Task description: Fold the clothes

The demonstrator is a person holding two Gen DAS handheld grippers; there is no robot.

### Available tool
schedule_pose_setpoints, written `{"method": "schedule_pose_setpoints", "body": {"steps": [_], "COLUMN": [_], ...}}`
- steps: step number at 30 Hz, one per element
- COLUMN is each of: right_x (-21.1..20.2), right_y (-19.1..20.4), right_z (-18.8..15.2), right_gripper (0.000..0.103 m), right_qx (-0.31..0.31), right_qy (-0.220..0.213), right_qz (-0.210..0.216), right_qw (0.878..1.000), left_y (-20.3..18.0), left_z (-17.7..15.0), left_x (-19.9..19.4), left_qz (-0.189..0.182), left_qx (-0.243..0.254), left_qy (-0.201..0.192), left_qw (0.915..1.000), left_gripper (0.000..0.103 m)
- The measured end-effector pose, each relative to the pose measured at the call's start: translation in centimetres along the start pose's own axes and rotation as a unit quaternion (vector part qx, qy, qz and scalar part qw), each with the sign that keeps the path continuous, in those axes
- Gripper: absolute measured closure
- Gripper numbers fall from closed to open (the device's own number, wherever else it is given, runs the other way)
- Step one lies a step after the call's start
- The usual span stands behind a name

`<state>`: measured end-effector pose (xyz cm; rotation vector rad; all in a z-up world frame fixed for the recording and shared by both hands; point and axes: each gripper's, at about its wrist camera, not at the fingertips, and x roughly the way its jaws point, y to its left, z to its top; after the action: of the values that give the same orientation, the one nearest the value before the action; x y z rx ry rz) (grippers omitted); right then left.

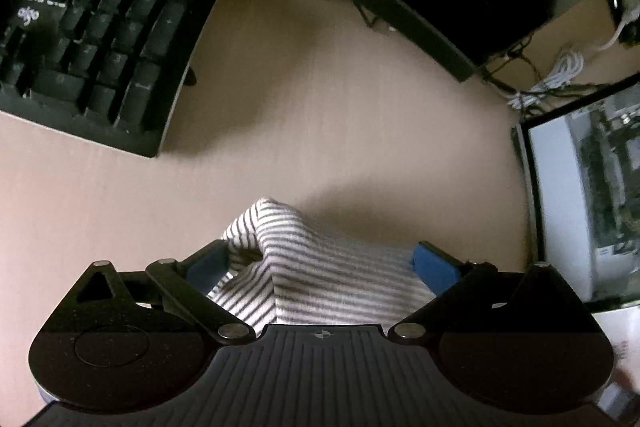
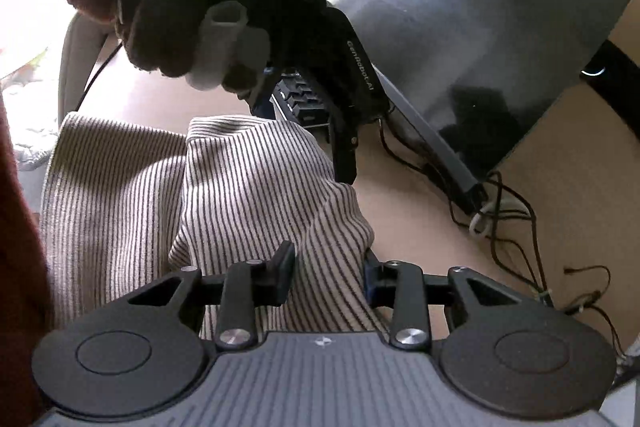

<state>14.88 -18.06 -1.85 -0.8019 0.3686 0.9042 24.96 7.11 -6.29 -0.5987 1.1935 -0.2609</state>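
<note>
On the beige desk [image 1: 320, 87] beside a keyboard [image 1: 92, 27], both tools apparently pinch the striped garment [image 2: 248, 187].

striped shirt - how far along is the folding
Early-to-middle. Done: one layer of the striped shirt already lies doubled over itself on the desk. In hand: the right gripper is clamped on a bunch of it; cloth sits between the left gripper's wide jaws. Left: it's bunched, not a flat, neat fold.

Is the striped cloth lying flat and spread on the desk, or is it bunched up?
Bunched up. The striped cloth rises in folds, pinched in the right tool, beside the left tool.
</note>
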Motion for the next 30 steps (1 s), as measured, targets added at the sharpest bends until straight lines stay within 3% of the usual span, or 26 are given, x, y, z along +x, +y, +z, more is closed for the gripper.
{"method": "schedule_pose_setpoints", "body": {"steps": [3,8,11,12,13,15,17,18,20,22,24,25,26,30], "right_x": [-1.2,-1.7,-1.5,-1.4,-1.3,-1.6,-2.6,-3.2,-4.7,-6.1,-6.9,-7.0,-6.8,-3.7], "right_y": [0.9,2.4,2.9,3.0,2.7,1.2,-1.5,-3.0,-6.8,-10.3,-12.7,-13.2,-13.5,-12.7], "right_z": [0.2,0.7,0.8,0.7,0.7,0.7,0.3,0.0,-1.5,-3.6,-6.4,-7.6,-8.5,-10.6], "right_gripper": [0.071,0.071,0.071,0.071,0.07,0.067,0.055,0.047,0.04,0.038,0.034,0.034,0.033,0.032], "right_qx": [-0.013,-0.024,-0.028,-0.022,-0.009,0.045,0.141,0.189,0.314,0.434,0.538,0.57,0.59,0.605], "right_qy": [-0.003,-0.008,-0.004,0.001,0.008,0.028,0.041,0.045,0.054,0.065,0.072,0.075,0.083,0.133], "right_qz": [-0.01,-0.017,-0.018,-0.018,-0.018,-0.007,0.012,0.016,0.003,-0.014,-0.006,-0.001,0.003,0.016], "right_qw": [1.0,1.0,0.999,1.0,1.0,0.999,0.989,0.981,0.948,0.898,0.84,0.818,0.803,0.785], "left_y": [-0.4,-2.1,-2.9,-3.3,-3.7,-4.3,-4.5,-4.3,-4.0,-3.5,-3.3,-3.3,-3.4,-3.6], "left_z": [0.3,0.0,-0.7,-1.3,-1.9,-3.1,-4.2,-4.7,-5.7,-6.1,-6.5,-6.5,-6.5,-6.5], "left_x": [0.0,1.2,1.1,0.9,0.7,0.2,-0.3,-0.6,-1.2,-1.8,-2.0,-2.0,-2.0,-1.3], "left_qz": [0.0,0.034,0.047,0.055,0.068,0.088,0.09,0.089,0.086,0.079,0.075,0.072,0.07,0.066], "left_qx": [0.005,0.031,0.051,0.069,0.092,0.131,0.15,0.155,0.16,0.158,0.158,0.157,0.157,0.152], "left_qy": [0.013,0.039,0.028,0.02,0.013,-0.001,-0.014,-0.02,-0.031,-0.038,-0.043,-0.044,-0.044,-0.037], "left_qw": [0.9999,0.9982,0.9972,0.9958,0.9934,0.9875,0.9844,0.9837,0.9828,0.9835,0.9837,0.9839,0.9841,0.9855], "left_gripper": [0.002,0.002,0.003,0.009,0.027,0.035,0.04,0.041,0.042,0.043,0.043,0.043,0.043,0.043]}}
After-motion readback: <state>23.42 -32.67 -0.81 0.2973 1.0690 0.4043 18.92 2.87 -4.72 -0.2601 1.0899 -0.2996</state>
